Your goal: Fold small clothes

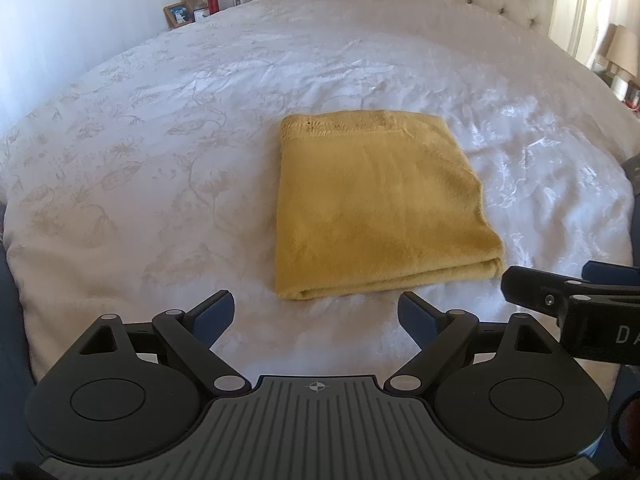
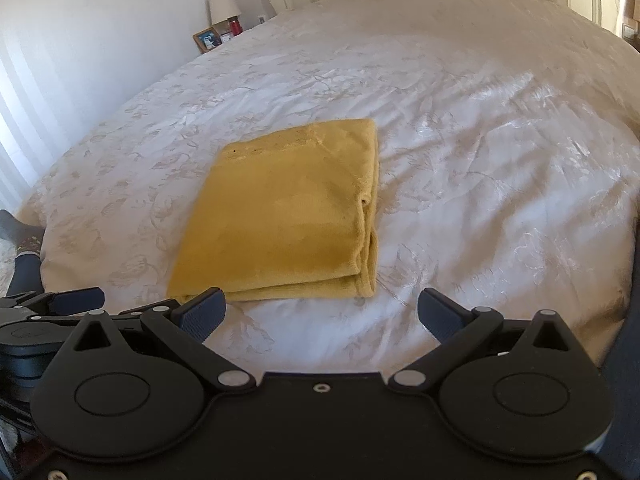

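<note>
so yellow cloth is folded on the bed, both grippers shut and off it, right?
Not quite: both grippers are open, not shut. The left gripper and right gripper show wide gaps in their wrist views. The yellow cloth does lie folded on the bed, untouched.

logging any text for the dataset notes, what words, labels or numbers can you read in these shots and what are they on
"DA": white letters on the black body of the right gripper, cut off by the edge of the left wrist view.
Framed picture and red jar on the bedside table: too small and blurred to read.
Folded mustard-yellow cloth and white floral bedspread: no text.
</note>
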`<state>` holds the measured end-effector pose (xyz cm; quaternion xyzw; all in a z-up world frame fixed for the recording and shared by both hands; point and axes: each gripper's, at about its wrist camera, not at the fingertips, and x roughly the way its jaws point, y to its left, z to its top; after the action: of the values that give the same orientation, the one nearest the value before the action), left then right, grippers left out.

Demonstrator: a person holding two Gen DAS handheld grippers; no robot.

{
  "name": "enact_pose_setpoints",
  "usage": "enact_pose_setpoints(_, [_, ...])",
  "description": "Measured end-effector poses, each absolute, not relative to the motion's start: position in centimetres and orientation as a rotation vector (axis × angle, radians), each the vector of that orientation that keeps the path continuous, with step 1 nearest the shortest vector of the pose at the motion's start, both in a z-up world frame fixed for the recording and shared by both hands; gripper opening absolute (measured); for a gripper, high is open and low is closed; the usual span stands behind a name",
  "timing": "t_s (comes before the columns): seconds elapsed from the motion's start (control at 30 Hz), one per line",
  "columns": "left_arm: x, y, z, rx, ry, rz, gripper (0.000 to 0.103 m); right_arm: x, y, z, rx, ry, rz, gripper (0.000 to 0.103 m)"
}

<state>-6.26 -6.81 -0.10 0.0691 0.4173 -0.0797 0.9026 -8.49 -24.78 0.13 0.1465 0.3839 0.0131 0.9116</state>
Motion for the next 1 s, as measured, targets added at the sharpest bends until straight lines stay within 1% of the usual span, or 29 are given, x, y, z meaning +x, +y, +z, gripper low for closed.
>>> enact_pose_setpoints(1.0, [-5.5, -5.9, 0.0, 0.135, 0.875, -0.151, 0.089, -8.1, -25.8, 0.1, 0.308, 0.797, 0.009, 0.102])
